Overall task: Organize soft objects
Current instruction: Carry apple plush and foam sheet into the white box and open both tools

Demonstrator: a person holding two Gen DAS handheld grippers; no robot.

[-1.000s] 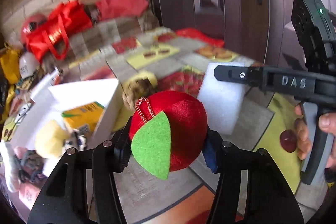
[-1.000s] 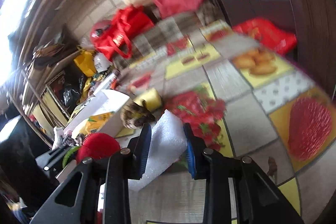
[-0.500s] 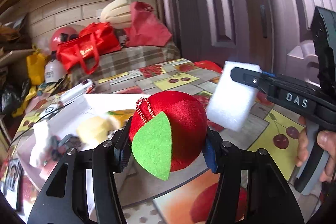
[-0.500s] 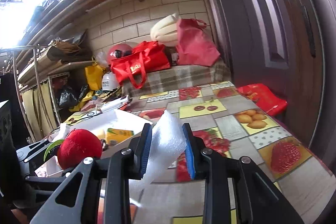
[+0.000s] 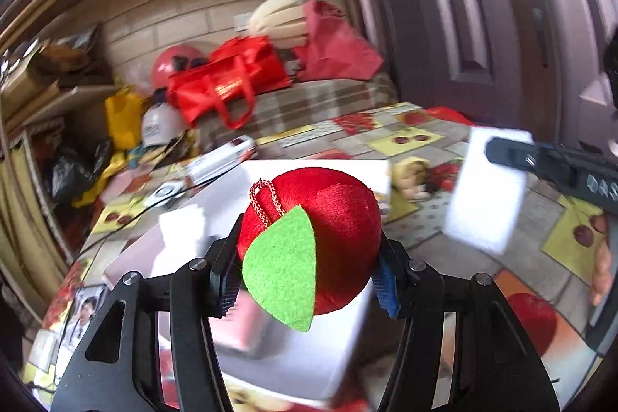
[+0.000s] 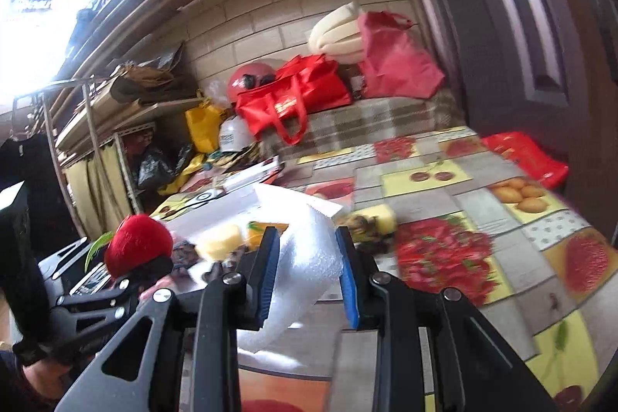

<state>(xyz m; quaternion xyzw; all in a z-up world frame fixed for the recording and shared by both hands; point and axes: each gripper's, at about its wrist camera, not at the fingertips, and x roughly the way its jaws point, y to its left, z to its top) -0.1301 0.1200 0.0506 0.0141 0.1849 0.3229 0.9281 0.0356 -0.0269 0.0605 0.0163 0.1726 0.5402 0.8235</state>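
Above the white box point(image 5: 309, 354), both soft things are in the air and neither is put away yet. The plush apple point(image 5: 320, 238), red with a green felt leaf, sits squeezed in the left tongs point(image 5: 305, 277), which are clamped on its sides and hold it over the box's near part. The white foam piece point(image 6: 305, 257) is pinched in the right tongs point(image 6: 307, 273), the foam bulging out past the blue pads, a little to the right of the apple and over the box's right edge.

Inside the box a yellow sponge point(image 6: 220, 242) and a few other small items already lie, blurred, so some sorting looks done. What seems left is lowering and letting go of these two. One more soft-looking brown toy point(image 6: 361, 224) and a yellow block point(image 6: 380, 215) lie just beside the box on the fruit-patterned worktop point(image 6: 483, 203), perhaps next.
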